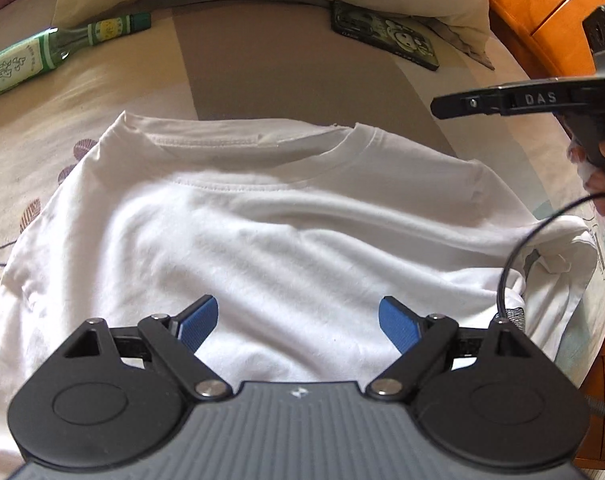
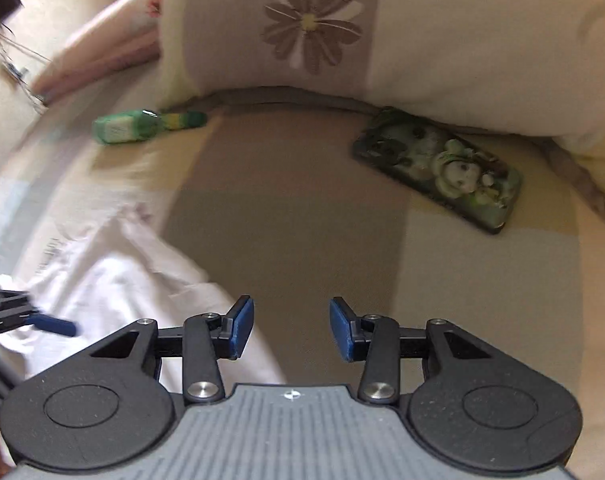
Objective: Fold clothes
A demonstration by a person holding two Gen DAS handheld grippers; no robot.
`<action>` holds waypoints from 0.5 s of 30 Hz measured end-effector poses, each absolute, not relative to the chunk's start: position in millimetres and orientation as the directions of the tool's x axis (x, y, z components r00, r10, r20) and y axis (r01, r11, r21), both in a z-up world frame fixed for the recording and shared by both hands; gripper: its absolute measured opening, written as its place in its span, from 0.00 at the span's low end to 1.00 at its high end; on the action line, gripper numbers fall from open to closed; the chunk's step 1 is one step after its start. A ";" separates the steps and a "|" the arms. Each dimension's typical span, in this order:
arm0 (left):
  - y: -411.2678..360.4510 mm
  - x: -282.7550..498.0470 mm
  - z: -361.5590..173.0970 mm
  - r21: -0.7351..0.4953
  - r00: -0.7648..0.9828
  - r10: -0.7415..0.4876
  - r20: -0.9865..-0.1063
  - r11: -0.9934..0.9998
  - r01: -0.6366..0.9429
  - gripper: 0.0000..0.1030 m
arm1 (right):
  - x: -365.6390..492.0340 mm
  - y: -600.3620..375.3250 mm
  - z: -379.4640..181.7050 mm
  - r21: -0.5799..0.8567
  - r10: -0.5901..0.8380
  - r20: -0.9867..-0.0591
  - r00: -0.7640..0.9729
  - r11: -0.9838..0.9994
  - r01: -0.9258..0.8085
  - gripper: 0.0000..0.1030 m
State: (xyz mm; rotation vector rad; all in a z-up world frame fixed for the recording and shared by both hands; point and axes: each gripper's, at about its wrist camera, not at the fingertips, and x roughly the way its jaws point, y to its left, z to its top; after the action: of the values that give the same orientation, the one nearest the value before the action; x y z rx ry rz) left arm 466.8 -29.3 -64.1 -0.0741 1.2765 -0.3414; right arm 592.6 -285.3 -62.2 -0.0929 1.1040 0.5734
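The left gripper hangs over the near half of a white T-shirt, its blue pads spread wide with nothing between them and only cloth showing beneath. The shirt lies spread on a bed covered in a cream and taupe sheet with leaf and flower prints; its collar points to the far side, and at the right a sleeve is bunched and folded over itself near the bed's edge. The right gripper is held off to the right of the shirt and clear of it, its jaws parted about halfway and holding nothing, with the plain taupe stripe of the sheet showing in the gap; in the left wrist view one of its black fingers reaches in from the right, above the shirt's right shoulder, and a hand grips its handle at the frame's edge. A thin black cable loops down over the bunched sleeve. In the right wrist view the shirt is blurred at the lower left, with the left gripper's blue fingertip over it. Well beyond the collar, a green glass bottle lies on its side at the far left, and a phone in a cartoon-printed case lies flat at the far right, just beside a flowered pillow. An orange wooden bed frame borders the bed on the right.
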 end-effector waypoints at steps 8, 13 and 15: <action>-21.5 461.0 -66.4 -0.225 0.250 -0.269 -0.930 0.955 0.192 0.85 | 568.0 -259.0 -89.0 0.174 0.370 -0.909 0.189 0.752 -0.636 0.46; -17.8 459.1 -69.6 -0.208 0.246 -0.255 -0.935 0.957 0.201 0.85 | 544.4 -243.3 -96.1 0.107 0.335 -0.921 0.200 0.709 -0.697 0.48; -19.4 458.8 -70.8 -0.199 0.241 -0.250 -0.938 0.956 0.216 0.85 | 538.4 -239.6 -95.7 0.097 0.332 -0.922 0.200 0.697 -0.710 0.48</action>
State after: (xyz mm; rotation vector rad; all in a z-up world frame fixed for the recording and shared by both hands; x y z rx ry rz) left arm 458.8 -19.4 -70.8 -0.0306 1.2891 -0.3184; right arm 538.4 -239.6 -95.7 -0.3893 1.1555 0.7542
